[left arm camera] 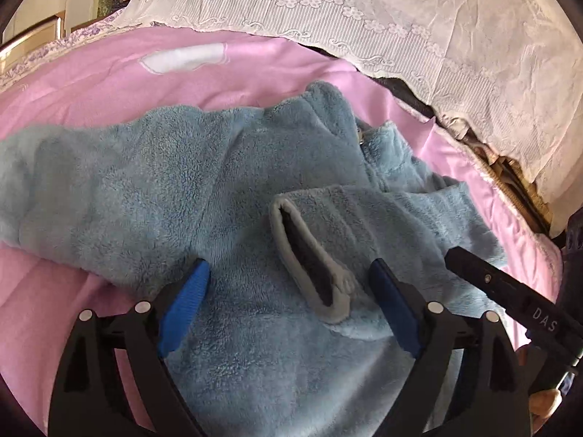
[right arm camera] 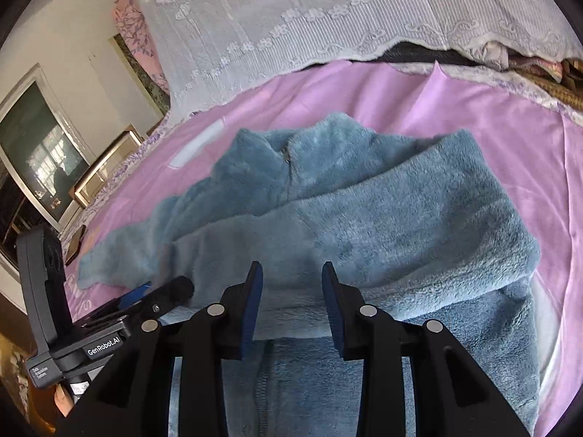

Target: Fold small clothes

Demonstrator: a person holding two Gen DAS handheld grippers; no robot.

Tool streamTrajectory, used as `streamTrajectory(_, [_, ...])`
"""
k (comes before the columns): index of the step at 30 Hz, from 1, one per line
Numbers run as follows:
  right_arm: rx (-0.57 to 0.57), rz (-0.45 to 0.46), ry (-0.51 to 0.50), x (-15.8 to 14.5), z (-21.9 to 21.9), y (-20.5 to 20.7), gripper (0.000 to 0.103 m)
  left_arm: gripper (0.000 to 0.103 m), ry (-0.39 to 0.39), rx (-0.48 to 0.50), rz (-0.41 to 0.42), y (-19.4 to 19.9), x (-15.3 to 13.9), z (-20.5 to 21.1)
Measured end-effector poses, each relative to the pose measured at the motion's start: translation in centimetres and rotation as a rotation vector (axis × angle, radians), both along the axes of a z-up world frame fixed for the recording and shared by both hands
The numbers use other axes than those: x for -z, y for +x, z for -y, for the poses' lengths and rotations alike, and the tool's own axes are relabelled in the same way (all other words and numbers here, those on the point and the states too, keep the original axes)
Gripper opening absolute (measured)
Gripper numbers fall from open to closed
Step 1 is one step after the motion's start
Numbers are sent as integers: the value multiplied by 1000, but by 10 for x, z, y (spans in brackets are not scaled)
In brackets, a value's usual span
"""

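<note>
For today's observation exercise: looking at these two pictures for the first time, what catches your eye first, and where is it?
The fluffy blue jacket fills the middle of both views, spread on a pink sheet, with one sleeve folded across its body. The sleeve's grey-edged cuff lies open between the fingers of the open left tool. Behind hangs a white lace cloth.

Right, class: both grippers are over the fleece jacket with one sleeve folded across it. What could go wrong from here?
1. The sleeve cuff lies loose between the open left gripper fingers; closing could catch it alone and drag the sleeve back out.
2. The blue fleece jacket is thick and bunched, so folds may spring open.
3. The right gripper, also open, sits close beside the left one; they could collide.
4. The pink sheet is wrinkled and could be pinched along with the fleece.
</note>
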State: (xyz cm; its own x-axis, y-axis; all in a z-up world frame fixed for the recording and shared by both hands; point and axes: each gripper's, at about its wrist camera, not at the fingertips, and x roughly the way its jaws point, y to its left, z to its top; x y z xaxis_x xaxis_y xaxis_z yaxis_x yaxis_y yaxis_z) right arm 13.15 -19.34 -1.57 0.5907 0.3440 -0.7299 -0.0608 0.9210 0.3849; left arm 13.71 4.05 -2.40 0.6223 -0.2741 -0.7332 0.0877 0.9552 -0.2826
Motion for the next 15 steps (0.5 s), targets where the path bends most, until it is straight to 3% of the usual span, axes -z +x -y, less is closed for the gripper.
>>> streamTrajectory(4, [79, -30, 199, 7, 43, 3, 22, 80, 71, -29, 7, 7, 1, 5])
streamTrajectory(8, [152, 59, 217, -14, 69, -9, 30, 78, 29, -25, 50, -5, -8, -4])
streamTrajectory(10, [213, 23, 212, -6, 83, -6, 36, 78, -19, -11, 84, -13, -15, -10])
streamTrajectory(12, [278, -56, 213, 16, 97, 0, 36, 84, -6, -17, 76, -14, -16, -13])
streamTrajectory(15, [320, -91, 267, 32, 110, -2, 14, 86, -24, -26, -19, -2, -1, -18])
